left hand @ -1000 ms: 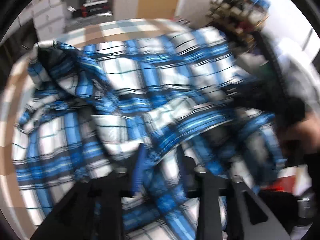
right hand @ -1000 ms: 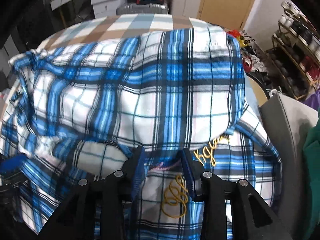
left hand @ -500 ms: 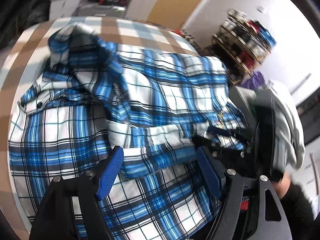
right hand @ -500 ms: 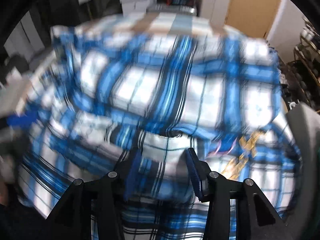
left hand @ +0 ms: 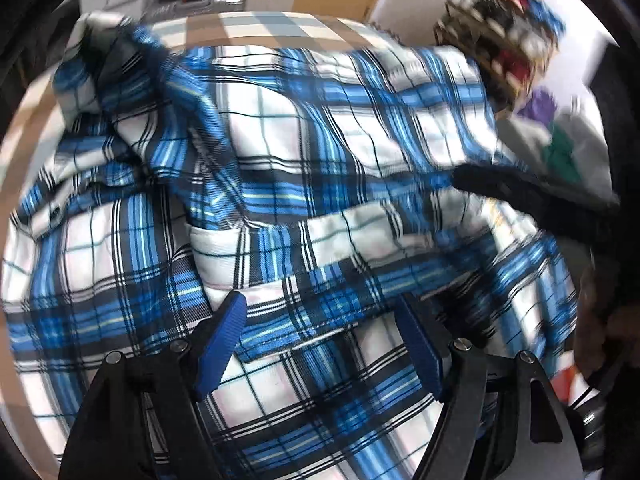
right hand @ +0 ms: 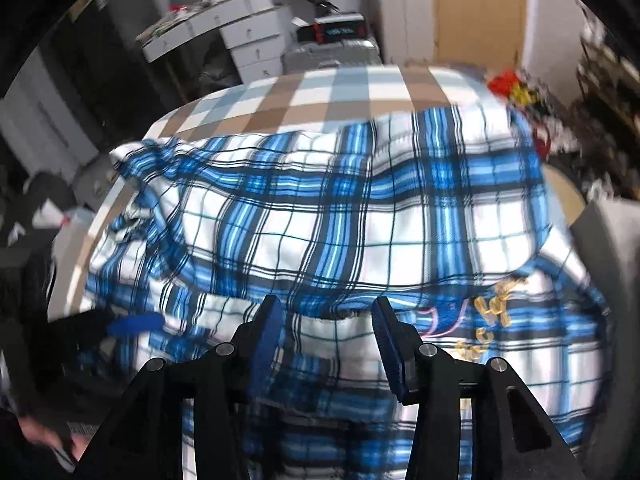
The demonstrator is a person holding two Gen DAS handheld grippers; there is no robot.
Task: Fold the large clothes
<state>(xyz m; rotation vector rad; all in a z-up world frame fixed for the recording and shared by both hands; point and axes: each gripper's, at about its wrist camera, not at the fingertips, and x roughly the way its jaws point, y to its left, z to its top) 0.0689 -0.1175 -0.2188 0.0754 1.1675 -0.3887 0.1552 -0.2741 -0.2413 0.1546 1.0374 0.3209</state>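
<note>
The blue plaid shirt (right hand: 340,220) is lying rumpled on the checked worktop (right hand: 320,96). The left gripper (left hand: 320,320) is hovering over a fold, fingers having just spread wide, gripping nothing. The right gripper (right hand: 326,320) is holding its fingers partly apart above the cloth.

Gold embroidered lettering on plaid shirt (right hand: 490,312), blurred, not legible.

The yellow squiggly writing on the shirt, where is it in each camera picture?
Left wrist view: only a blurred hint at the right edge; cannot tell.
Right wrist view: yellow embroidery at lower right, right of the right gripper.
Shared landmark: the blue plaid shirt on the checked tablecloth.
</note>
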